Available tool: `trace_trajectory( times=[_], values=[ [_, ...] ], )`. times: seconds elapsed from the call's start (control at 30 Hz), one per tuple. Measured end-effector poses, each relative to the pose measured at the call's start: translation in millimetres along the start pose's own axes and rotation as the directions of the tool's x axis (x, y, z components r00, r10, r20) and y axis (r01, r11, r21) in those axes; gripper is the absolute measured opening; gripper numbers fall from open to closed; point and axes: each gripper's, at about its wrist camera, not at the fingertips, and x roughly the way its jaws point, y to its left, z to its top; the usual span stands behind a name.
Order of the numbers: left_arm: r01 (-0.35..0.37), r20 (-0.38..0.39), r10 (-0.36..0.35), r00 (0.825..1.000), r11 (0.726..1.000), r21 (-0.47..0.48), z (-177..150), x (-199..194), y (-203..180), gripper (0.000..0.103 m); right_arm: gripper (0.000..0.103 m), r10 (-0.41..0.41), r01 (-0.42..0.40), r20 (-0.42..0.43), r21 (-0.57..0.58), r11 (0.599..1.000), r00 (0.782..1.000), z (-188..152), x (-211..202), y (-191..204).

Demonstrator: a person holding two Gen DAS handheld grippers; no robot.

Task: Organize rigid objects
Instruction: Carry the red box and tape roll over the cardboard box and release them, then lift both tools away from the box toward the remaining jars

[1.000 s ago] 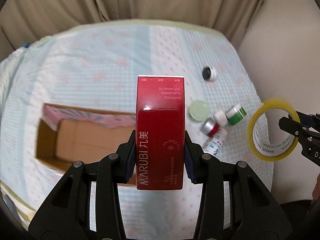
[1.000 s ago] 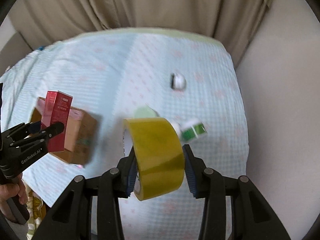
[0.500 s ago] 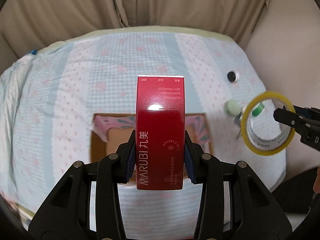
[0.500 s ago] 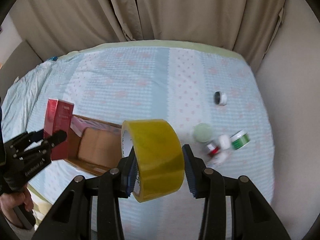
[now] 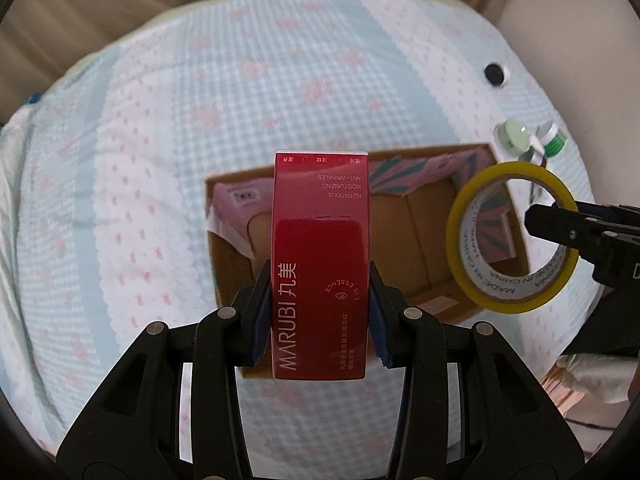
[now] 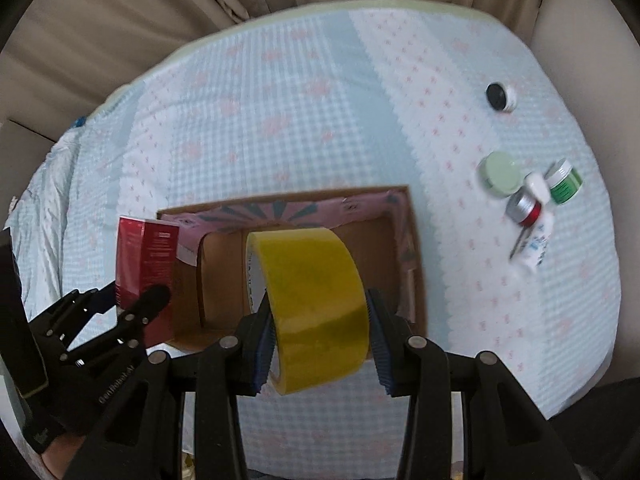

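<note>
Grippers first: we see the left gripper [image 5: 319, 312] clamped tight on a tall red cardboard box [image 5: 320, 264] with white letters, one pad on each long side. The red box stands upright between the pads and hangs over the open brown cardboard box [image 5: 420, 248] with pink paper folded along its inside edges. In the right wrist view the red box [image 6: 146, 256] is at 9 o'clock from the brown box [image 6: 412, 264], over its left edge.

We see the right gripper [image 6: 319, 332] clamped on a round roll of yellow sticky tape [image 6: 316, 300]. The pads press on the two flat sides of the roll. In the left wrist view the tape roll [image 5: 516, 304] is at 3 o'clock, over the right end of the brown box, and we can look through its hole.

Both boxes and the small things sit on a bed with a light blue and white sheet with pink dots [image 5: 240, 100]. At 2 o'clock from the brown box lies a little group: a pale green round lid [image 6: 502, 172], a white jar with a green label [image 6: 564, 184], a silver and red small bottle [image 6: 524, 208] and a white tube with blue print [image 6: 538, 244]. They are close together, some touching. Farther off at 1 o'clock a small white pot with a black top [image 6: 500, 96] lies alone.

A beige curtain [image 6: 160, 4] hangs behind the bed.
</note>
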Motion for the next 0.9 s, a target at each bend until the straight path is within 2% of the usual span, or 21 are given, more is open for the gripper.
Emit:
trace_trajectory(
  times=[0.3, 0.5, 0.63, 0.7, 0.73, 0.77, 0.8, 0.83, 0.9],
  values=[
    [-0.004, -0.123, 0.009, 0.992, 0.999, 0.040, 11, 82, -8, 0.037, 0.039, -0.043, 0.043, -0.077, -0.001, 0.999, 0.996, 15, 76, 4],
    [-0.026, -0.163, 0.039, 0.986, 0.996, 0.081, 17, 102, -16, 0.037, 0.039, -0.050, 0.052, -0.138, 0.010, 0.999, 0.989, 26, 107, -3],
    [-0.032, -0.138, 0.047, 0.989, 0.993, 0.110, 23, 97, -19, 0.038, 0.039, -0.033, 0.037, -0.161, 0.025, 0.999, 0.986, 29, 114, -7],
    [0.001, -0.143, 0.015, 0.990, 0.993, 0.115, 26, 94, -19, 0.047, 0.039, -0.025, 0.028, -0.164, 0.016, 0.999, 0.986, 30, 116, -7],
    [0.018, -0.146, -0.001, 0.989, 0.993, 0.117, 26, 92, -19, 0.082, 0.040, -0.019, 0.021, -0.155, 0.013, 1.000, 0.988, 30, 115, -6],
    [0.027, -0.147, -0.009, 0.989, 0.992, 0.119, 25, 90, -19, 0.100, 0.044, -0.013, 0.014, -0.137, 0.010, 1.000, 0.990, 30, 112, -8],
    [0.034, -0.138, -0.018, 0.990, 0.992, 0.120, 24, 87, -18, 0.103, 0.066, -0.015, 0.016, -0.134, 0.011, 1.000, 0.991, 29, 111, -10],
    [0.042, -0.130, -0.026, 0.991, 0.993, 0.115, 22, 84, -16, 0.103, 0.099, -0.013, 0.014, -0.134, 0.012, 1.000, 0.991, 29, 109, -13],
    [0.052, -0.143, -0.038, 0.989, 0.994, 0.097, 17, 84, -12, 0.103, 0.103, 0.025, -0.022, -0.124, 0.026, 0.999, 0.992, 26, 105, -20]
  ],
)
